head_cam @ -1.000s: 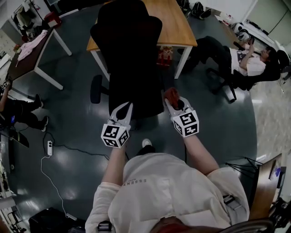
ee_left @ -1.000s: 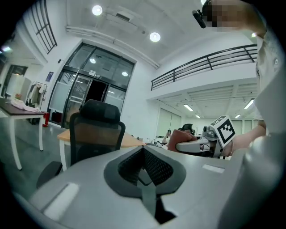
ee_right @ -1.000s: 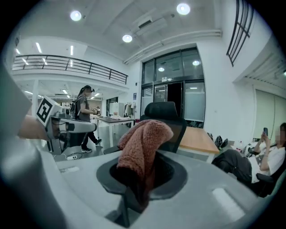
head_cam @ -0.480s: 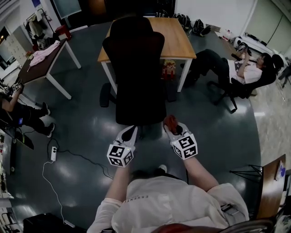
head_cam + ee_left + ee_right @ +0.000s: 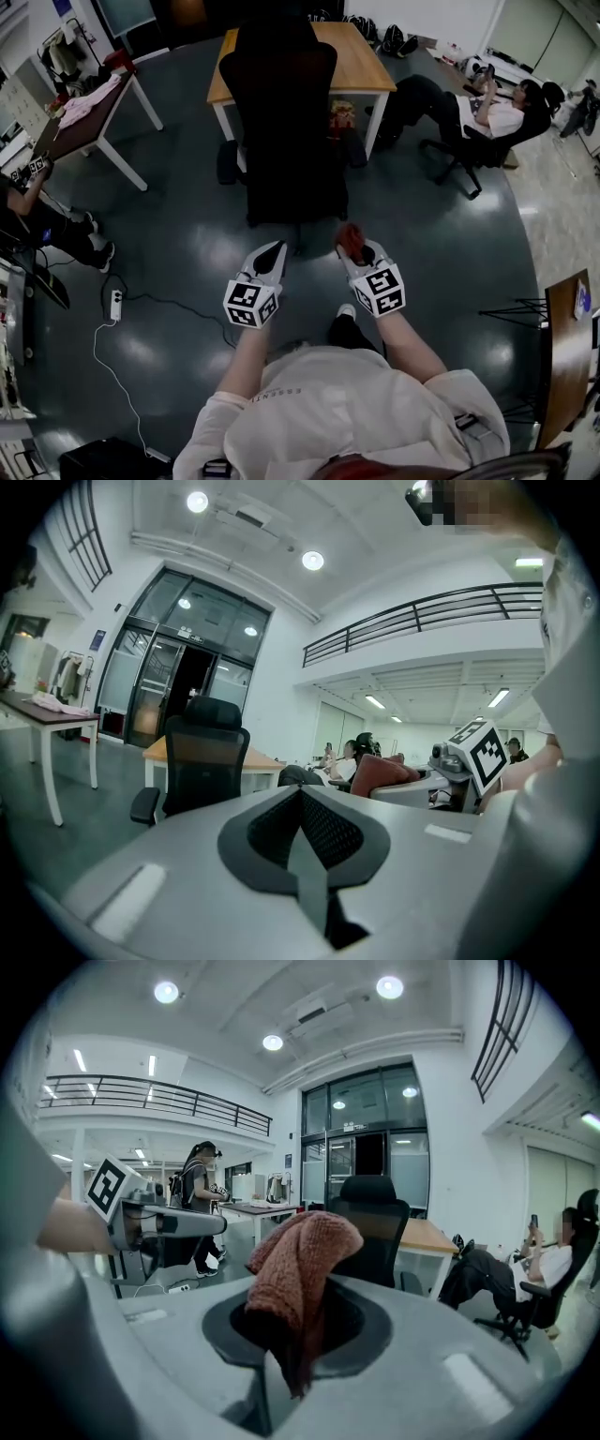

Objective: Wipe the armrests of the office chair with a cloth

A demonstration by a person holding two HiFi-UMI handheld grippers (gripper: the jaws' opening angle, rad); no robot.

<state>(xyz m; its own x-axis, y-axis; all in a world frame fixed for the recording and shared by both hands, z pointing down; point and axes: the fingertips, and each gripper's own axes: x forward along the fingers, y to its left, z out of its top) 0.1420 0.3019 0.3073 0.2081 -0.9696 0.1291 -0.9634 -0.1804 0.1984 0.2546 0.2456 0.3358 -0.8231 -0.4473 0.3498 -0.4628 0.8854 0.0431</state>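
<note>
Our right tongs (image 5: pixel 354 246) stay clamped on the red cloth (image 5: pixel 349 233), while our left tongs (image 5: pixel 274 251) are pressed together on nothing. We have backed away: the office chair (image 5: pixel 281 112) now stands well apart, its armrests (image 5: pixel 228 161) beyond reach. We judge the wiping paused or finished.

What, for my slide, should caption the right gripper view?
Right gripper shut on a reddish cloth, black office chair ahead.

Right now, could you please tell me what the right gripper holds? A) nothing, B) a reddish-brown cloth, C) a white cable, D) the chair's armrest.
B: in the right gripper view, the right gripper has its jaws shut on a reddish-brown cloth that bunches up above them.
</note>
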